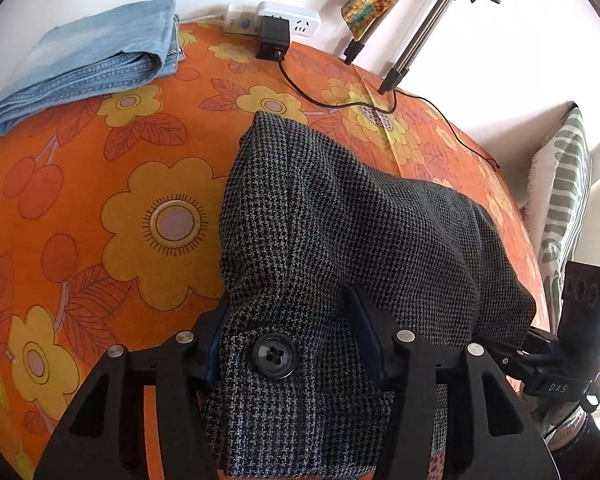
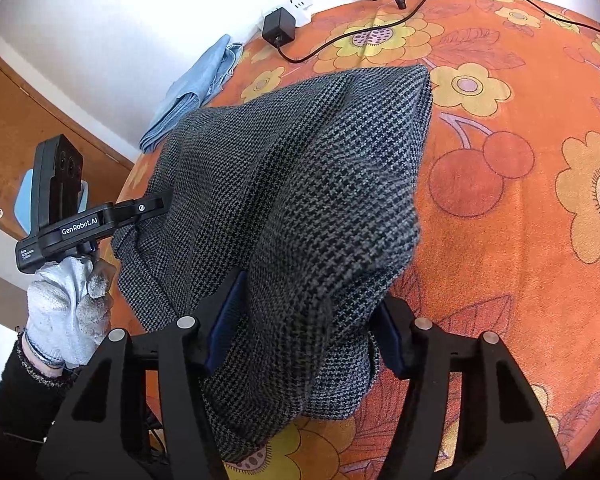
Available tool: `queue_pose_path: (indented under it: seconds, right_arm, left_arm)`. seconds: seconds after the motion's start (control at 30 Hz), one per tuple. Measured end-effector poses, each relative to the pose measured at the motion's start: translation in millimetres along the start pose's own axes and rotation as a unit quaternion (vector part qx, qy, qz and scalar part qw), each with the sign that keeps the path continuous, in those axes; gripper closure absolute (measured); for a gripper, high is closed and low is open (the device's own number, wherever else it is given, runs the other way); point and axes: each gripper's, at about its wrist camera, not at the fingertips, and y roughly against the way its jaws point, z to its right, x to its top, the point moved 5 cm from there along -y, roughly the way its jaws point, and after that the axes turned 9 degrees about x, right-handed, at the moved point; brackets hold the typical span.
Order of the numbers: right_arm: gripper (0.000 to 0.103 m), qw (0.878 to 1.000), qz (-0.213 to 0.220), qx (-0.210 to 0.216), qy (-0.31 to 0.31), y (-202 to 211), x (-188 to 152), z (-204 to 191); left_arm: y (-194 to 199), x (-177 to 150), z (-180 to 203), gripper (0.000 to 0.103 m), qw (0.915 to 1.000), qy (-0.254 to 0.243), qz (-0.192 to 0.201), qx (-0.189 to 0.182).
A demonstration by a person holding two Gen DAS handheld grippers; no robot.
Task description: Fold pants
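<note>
Grey houndstooth pants lie bunched on an orange flowered cloth. My left gripper is shut on the waistband end, beside a black button. My right gripper is shut on another part of the same pants, with cloth draped over its fingers and hanging below them. The pants rise from the cloth toward both grippers. The left gripper's body shows in the right wrist view, held by a gloved hand.
Folded blue jeans lie at the far left edge. A white power strip with a black adapter and its cable sits at the far edge. Tripod legs stand beyond. A striped pillow lies at right.
</note>
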Motion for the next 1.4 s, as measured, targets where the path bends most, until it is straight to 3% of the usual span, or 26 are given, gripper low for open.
queue_pose_path:
  seconds: [0.1, 0.23, 0.63, 1.0, 1.23, 1.4]
  right_arm:
    - [0.053, 1.0, 0.002, -0.011, 0.011, -1, 0, -5]
    - [0.054, 0.999, 0.002, -0.031, 0.028, -3, -1, -10]
    - [0.059, 0.997, 0.009, -0.063, 0.053, -4, -2, -19]
    - [0.062, 0.993, 0.011, -0.091, 0.074, -3, -2, -26]
    - [0.063, 0.992, 0.012, -0.099, 0.083, -3, -3, -28]
    - [0.063, 0.992, 0.014, -0.095, 0.08, -4, -3, -27]
  left_arm:
    - [0, -1, 6, 0.053, 0.9996, -0.015, 0.011, 0.022]
    - [1, -3, 11, 0.053, 0.9982, -0.035, 0.022, 0.044]
    - [2, -5, 12, 0.055, 0.9971, -0.046, 0.029, 0.053]
    - [-5, -4, 4, 0.051, 0.9988, -0.024, 0.031, 0.03]
    - [-10, 0, -3, 0.047, 0.9999, 0.007, 0.011, 0.003]
    - [-14, 0, -5, 0.038, 0.9998, 0.017, 0.007, -0.005]
